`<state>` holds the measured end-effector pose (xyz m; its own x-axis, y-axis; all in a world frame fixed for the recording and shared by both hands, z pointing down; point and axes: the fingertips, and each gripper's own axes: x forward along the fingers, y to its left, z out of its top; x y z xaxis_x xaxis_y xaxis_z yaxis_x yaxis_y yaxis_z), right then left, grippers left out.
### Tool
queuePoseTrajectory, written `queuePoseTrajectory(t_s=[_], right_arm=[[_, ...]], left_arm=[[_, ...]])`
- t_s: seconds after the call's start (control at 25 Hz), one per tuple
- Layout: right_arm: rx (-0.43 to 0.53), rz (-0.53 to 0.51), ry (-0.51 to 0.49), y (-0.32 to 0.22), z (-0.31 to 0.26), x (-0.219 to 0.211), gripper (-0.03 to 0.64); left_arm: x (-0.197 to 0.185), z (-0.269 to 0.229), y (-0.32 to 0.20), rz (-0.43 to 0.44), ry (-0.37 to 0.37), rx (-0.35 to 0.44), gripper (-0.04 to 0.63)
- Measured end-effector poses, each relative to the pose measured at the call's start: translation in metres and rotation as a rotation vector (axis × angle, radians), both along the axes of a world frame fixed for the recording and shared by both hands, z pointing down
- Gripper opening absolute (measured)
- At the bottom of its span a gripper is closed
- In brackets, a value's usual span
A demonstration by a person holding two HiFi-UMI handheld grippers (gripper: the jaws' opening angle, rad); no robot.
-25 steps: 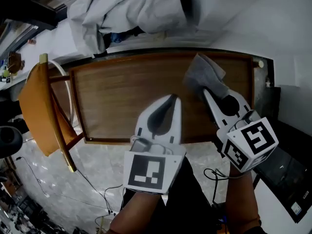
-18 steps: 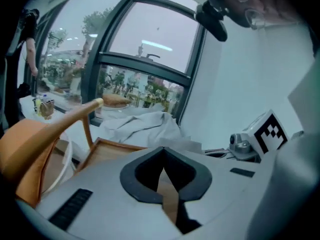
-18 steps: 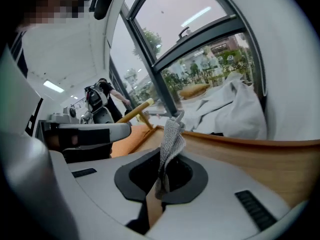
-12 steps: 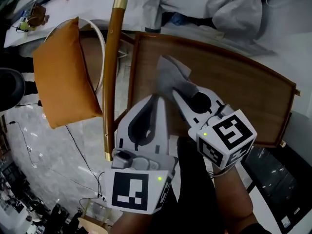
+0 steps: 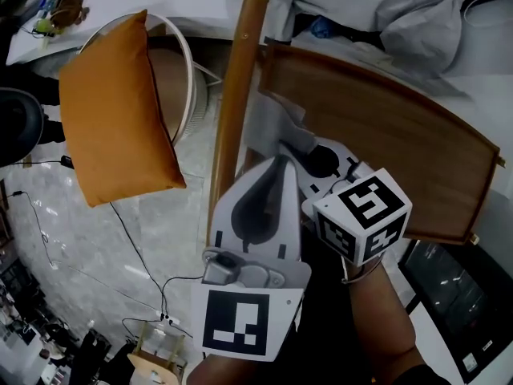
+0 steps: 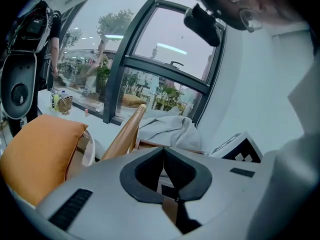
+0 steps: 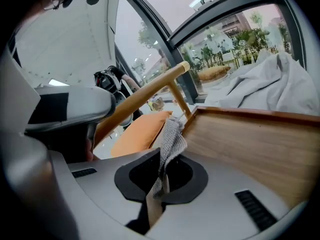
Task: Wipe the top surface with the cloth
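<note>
The grey cloth (image 5: 271, 123) hangs crumpled at the left end of the brown wooden table top (image 5: 385, 127), between the table's raised rim and a chair rail. My right gripper (image 5: 287, 144) is shut on the cloth (image 7: 171, 138), which sticks up between the shut jaws of the right gripper (image 7: 161, 154). Beyond it lies the table top (image 7: 250, 144). My left gripper (image 5: 282, 162) is held up close beside the right one, off the table's near side. In its own view the left gripper (image 6: 163, 150) is shut with nothing in it.
A chair with an orange cushion (image 5: 120, 111) and a wooden back rail (image 5: 234, 103) stands right against the table's left end. Crumpled grey-white fabric (image 5: 377, 10) lies behind the table. Cables (image 5: 152, 295) run over the marble floor. A dark unit (image 5: 457, 295) stands at the right.
The right gripper has swept the cloth from the table's right part to its left end. The left gripper came up closer, and the view turned toward the chair.
</note>
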<state>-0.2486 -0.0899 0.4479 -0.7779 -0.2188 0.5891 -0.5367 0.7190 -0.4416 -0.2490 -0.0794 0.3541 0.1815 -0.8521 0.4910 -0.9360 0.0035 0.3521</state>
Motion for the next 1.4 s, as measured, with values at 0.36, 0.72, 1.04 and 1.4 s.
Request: queuePoseTrajectory(t_s=[0.36,0.72,1.04,1.4], right_arm=[[0.024,0.057,0.102,-0.01,0.01,0.044,0.029],[0.044,0.178,0.165,-0.03,0.011,0.133,0.029],[0.049,0.283,0.194,-0.038,0.018,0.22,0.029],[0.037,0.37,0.244,-0.039,0.02,0.312,0.029]], left_arm=[[0.025,0.021,-0.002,0.054,-0.025,-0.033,0.011],[0.071,0.062,-0.019,0.119,-0.056,-0.101,0.011],[0.15,0.082,-0.028,0.233,-0.06,-0.116,0.011],[0.242,0.082,-0.039,0.35,-0.049,-0.112,0.011]])
